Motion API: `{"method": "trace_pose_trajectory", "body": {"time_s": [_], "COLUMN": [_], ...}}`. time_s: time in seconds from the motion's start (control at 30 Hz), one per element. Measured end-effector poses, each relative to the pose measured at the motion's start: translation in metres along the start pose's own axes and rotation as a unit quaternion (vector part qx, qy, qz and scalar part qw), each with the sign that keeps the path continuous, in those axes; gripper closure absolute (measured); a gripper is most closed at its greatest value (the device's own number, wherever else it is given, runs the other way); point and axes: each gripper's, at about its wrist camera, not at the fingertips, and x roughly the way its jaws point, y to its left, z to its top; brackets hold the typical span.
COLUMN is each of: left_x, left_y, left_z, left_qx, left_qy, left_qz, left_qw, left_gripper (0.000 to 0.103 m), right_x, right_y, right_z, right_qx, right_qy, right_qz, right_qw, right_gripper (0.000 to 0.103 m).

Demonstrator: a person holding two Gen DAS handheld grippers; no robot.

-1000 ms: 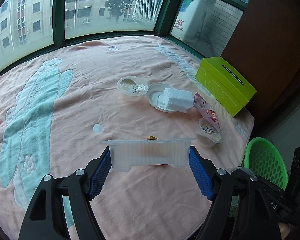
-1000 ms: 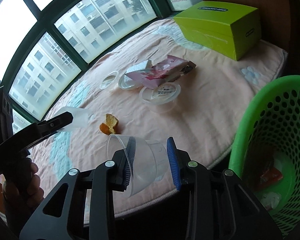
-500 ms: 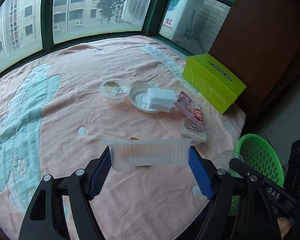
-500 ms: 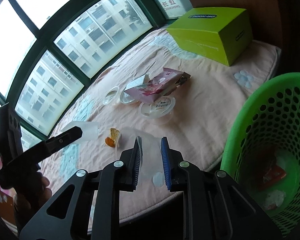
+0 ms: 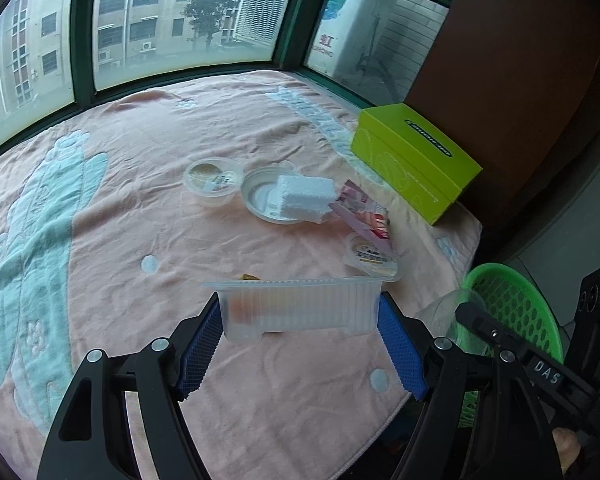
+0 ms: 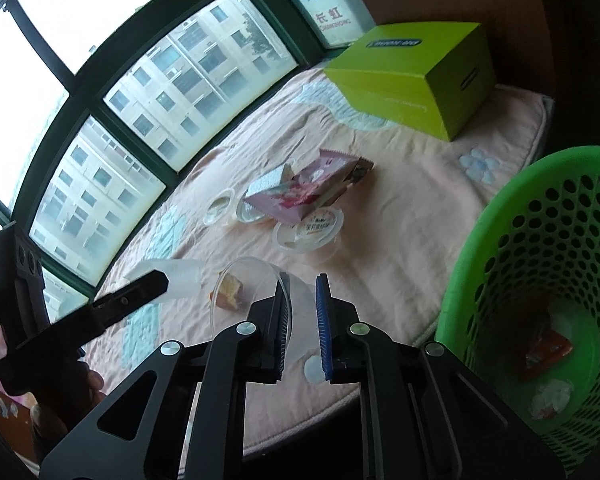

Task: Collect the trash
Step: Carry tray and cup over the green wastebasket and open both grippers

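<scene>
Currently both of my grippers carry trash above the pink blanket (image 5: 140, 208). My left gripper (image 5: 300, 322) has its fingers set wide, pressed against the two ends of a clear plastic tray (image 5: 298, 306), which hangs clear of the blanket. My right gripper (image 6: 303, 320) has just been closing; its fingers now stand narrow, squeezing a clear plastic cup (image 6: 256, 284) flat between them, with its rim flaring out past the left finger. The green basket (image 6: 540, 240) stands off the blanket's edge, just right of my right gripper; it already holds a red wrapper (image 6: 548, 350) and a crumpled white scrap (image 6: 552, 396), so part of the job looks done. Neither held piece is over the basket yet. Left on the blanket: an orange food scrap (image 6: 230, 296), two lidded pudding cups (image 5: 372, 258) (image 5: 212, 178), a white round lid (image 5: 266, 200) with a foam block (image 5: 306, 196) on it, and a pink wrapper (image 5: 364, 212). I cannot judge whether the green box (image 5: 416, 160) counts as trash. My estimate: less than halfway through.
</scene>
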Motion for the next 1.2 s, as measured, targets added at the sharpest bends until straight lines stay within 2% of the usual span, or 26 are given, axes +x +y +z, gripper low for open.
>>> {"method": "trace_pose_trajectory", "body": {"time_s": [0.23, 0.4, 0.53, 0.8, 0.9, 0.97, 1.2], "left_x": [0.0, 0.005, 0.011, 0.02, 0.025, 0.029, 0.041], "left_y": [-0.032, -0.069, -0.098, -0.15, -0.166, -0.176, -0.198], "left_z": [0.002, 0.0, -0.003, -0.012, -0.016, -0.019, -0.029], "left_qx": [0.025, 0.055, 0.075, 0.119, 0.13, 0.136, 0.152], "left_qy": [-0.002, 0.005, 0.014, 0.029, 0.038, 0.044, 0.064], "left_qz": [-0.029, -0.057, -0.078, -0.108, -0.115, -0.12, -0.134], "left_qw": [0.9993, 0.9968, 0.994, 0.9866, 0.984, 0.9824, 0.9773], "left_gripper": [0.03, 0.03, 0.03, 0.03, 0.03, 0.03, 0.03], "right_x": [-0.04, -0.077, -0.1, -0.125, -0.13, -0.133, -0.15], "right_y": [-0.015, -0.038, -0.06, -0.107, -0.118, -0.123, -0.132], "right_z": [0.007, 0.007, 0.004, -0.011, -0.015, -0.017, -0.02], "right_qx": [0.002, 0.004, 0.009, 0.038, 0.05, 0.054, 0.056], "right_qy": [-0.038, -0.068, -0.076, -0.06, -0.056, -0.059, -0.076], "right_qz": [-0.019, -0.066, -0.108, -0.164, -0.174, -0.183, -0.192], "right_qw": [0.999, 0.996, 0.991, 0.984, 0.982, 0.98, 0.977], "right_gripper": [0.09, 0.09, 0.09, 0.086, 0.08, 0.064, 0.058]}}
